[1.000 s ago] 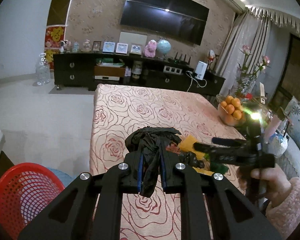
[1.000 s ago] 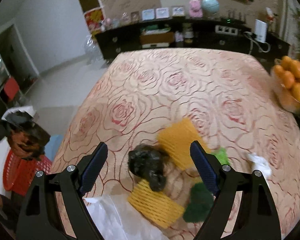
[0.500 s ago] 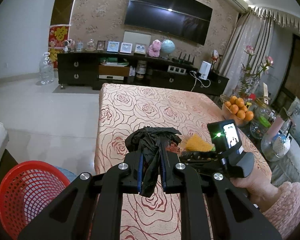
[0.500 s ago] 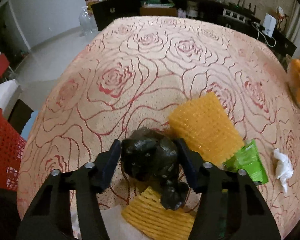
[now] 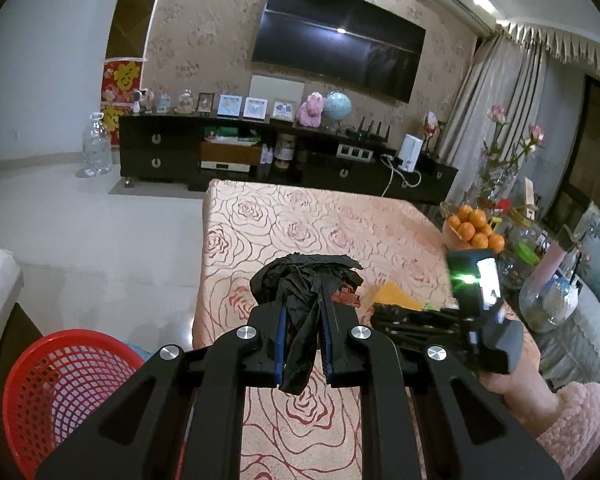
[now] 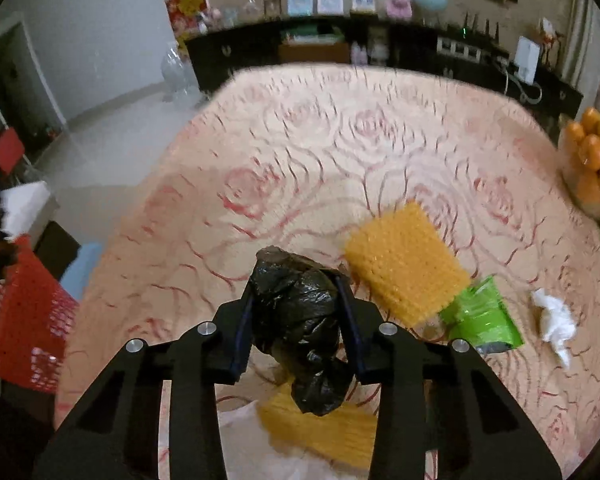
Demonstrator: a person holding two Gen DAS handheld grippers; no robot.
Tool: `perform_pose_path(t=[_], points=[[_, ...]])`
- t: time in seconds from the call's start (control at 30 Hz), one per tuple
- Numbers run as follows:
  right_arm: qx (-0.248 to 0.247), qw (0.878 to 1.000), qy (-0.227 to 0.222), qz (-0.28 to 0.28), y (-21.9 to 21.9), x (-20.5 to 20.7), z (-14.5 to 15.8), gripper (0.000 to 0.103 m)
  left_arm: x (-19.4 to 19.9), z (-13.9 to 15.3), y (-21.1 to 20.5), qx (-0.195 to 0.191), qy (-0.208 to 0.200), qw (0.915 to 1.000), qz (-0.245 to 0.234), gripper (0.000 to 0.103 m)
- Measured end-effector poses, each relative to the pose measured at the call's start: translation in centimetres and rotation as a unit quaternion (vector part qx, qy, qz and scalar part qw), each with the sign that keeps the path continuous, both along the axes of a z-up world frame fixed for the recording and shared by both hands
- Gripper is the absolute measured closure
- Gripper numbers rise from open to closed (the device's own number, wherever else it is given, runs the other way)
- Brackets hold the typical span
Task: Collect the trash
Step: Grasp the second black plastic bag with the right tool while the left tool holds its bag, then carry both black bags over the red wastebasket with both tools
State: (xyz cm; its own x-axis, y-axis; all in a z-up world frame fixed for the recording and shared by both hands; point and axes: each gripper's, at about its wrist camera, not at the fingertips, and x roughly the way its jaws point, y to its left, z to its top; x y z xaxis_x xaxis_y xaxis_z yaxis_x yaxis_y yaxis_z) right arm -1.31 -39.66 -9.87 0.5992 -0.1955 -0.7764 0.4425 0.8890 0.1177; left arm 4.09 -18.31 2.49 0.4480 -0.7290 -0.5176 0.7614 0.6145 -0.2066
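Trash: your right gripper point(image 6: 298, 312) had just closed on a black wad point(image 6: 300, 320), pads pinching it from both sides, its tail hanging over a yellow net point(image 6: 320, 428) near the table point(image 6: 300, 140) edge. A second yellow net point(image 6: 404, 264), a green wrapper point(image 6: 484, 316) and a white tissue point(image 6: 554, 320) lay on the cloth to its right, the tissue apart from the rest. Your left gripper point(image 5: 303, 344) pinched a black bag point(image 5: 304, 296), fingers nearly together, above the near table edge. A red basket point(image 5: 60, 392) stood on the floor to its left.
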Motion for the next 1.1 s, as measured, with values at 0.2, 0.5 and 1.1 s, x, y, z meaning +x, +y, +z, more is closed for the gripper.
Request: perform_pose_path(t=[0.2,0.5,1.1], points=[[-0.024,0.998,-0.06,0.011,1.8,-2.3,4.9,0.066,-0.2,1.4,0.7,-0.021,-0.008,0.9997,0.008,0.09],[-0.03,0.989,-0.141,0.021,3.1,-4.5,9.8,0.066,-0.1,2.3,2.2,-0.02,-0.027,0.9986,0.041,0.09],[-0.048,0.981,-0.168,0.084,9.6,-2.9,13.0,0.066,0.3,4.7,11.0,-0.007,-0.096,0.9793,0.179,0.09]])
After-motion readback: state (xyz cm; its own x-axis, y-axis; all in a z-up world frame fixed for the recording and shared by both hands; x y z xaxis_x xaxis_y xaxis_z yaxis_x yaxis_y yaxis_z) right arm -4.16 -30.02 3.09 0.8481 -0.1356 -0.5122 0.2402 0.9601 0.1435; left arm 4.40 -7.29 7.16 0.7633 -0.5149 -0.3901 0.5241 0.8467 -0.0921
